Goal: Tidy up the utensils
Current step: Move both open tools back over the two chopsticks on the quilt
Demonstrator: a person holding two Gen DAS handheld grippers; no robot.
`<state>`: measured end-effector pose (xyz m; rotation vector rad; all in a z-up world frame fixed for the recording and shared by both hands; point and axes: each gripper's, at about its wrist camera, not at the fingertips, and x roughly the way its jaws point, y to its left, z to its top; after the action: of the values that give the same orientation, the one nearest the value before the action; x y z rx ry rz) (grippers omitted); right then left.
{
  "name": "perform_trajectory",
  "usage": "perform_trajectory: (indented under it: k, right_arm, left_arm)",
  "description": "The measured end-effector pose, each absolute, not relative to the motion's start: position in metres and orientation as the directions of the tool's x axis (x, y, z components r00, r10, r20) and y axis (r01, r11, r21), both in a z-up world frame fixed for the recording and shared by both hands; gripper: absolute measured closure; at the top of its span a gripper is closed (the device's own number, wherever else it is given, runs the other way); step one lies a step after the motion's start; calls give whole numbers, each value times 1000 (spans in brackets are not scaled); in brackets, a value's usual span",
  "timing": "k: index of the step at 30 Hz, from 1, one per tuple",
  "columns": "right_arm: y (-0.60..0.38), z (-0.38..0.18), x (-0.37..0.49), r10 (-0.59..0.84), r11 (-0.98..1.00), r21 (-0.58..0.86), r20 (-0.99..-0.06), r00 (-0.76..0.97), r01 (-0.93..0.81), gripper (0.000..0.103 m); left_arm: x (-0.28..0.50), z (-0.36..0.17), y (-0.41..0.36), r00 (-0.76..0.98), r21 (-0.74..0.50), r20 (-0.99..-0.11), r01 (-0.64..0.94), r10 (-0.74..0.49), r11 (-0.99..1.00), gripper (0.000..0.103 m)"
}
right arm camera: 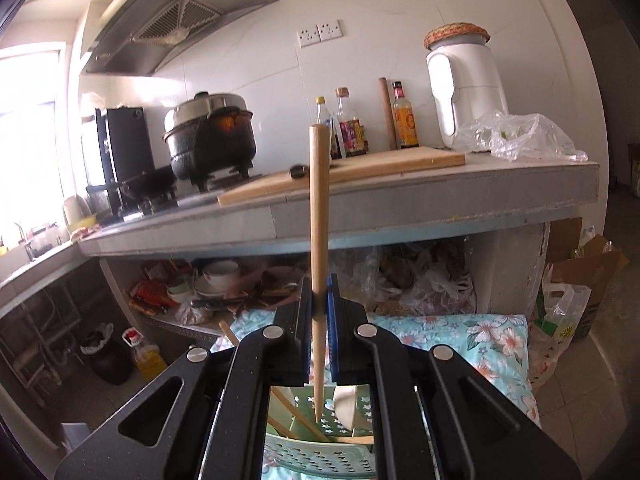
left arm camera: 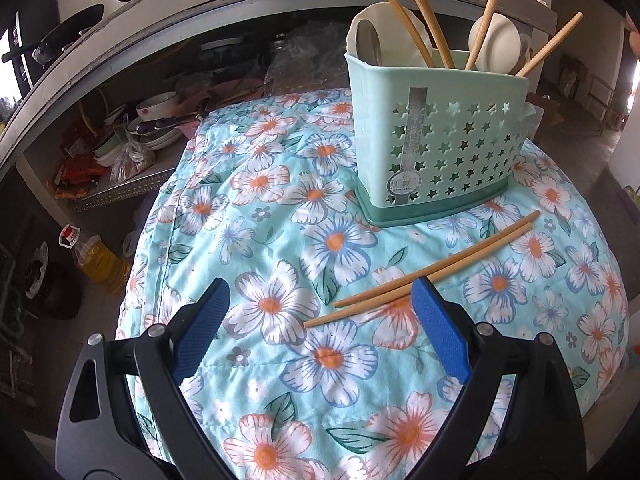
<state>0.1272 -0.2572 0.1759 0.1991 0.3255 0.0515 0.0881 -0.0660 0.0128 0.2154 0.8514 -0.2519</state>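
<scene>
Clamping one upright chopstick (right arm camera: 319, 216), right tongs (right arm camera: 320, 308) hang over the holder (right arm camera: 316, 456); only the left view shows left tongs (left arm camera: 320, 300) apart, two chopsticks (left arm camera: 436, 270) lying lower right, possibly touching.

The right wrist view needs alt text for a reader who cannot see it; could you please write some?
The right gripper holds a wooden chopstick upright between its fingers, tip pointing down over a green utensil basket. Behind is a kitchen counter with a cutting board.
</scene>
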Motion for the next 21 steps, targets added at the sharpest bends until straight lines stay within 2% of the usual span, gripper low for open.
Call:
perform_trajectory:
  k: [7, 15, 17, 19, 21]
  right_arm:
    - [-252, 158, 138, 75, 987, 159, -381, 922, -14, 96]
    - [-255, 157, 138, 58, 989, 146, -410, 910, 2, 94]
    - [-256, 158, 137, 50, 990, 143, -409, 911, 10, 86]
    - [-257, 160, 134, 39, 990, 140, -400, 916, 19, 71]
    - [-258, 164, 131, 29, 991, 134, -388, 921, 25, 67]
  left_arm:
    - [86, 16, -67, 632, 92, -764, 310, -133, 946, 15]
    - [85, 15, -68, 633, 97, -763, 311, -130, 945, 15]
    - [85, 14, -69, 633, 96, -763, 310, -130, 946, 15]
    - [85, 14, -68, 633, 97, -763, 309, -129, 946, 15]
    - [85, 14, -68, 633, 98, -764, 309, -127, 946, 15]
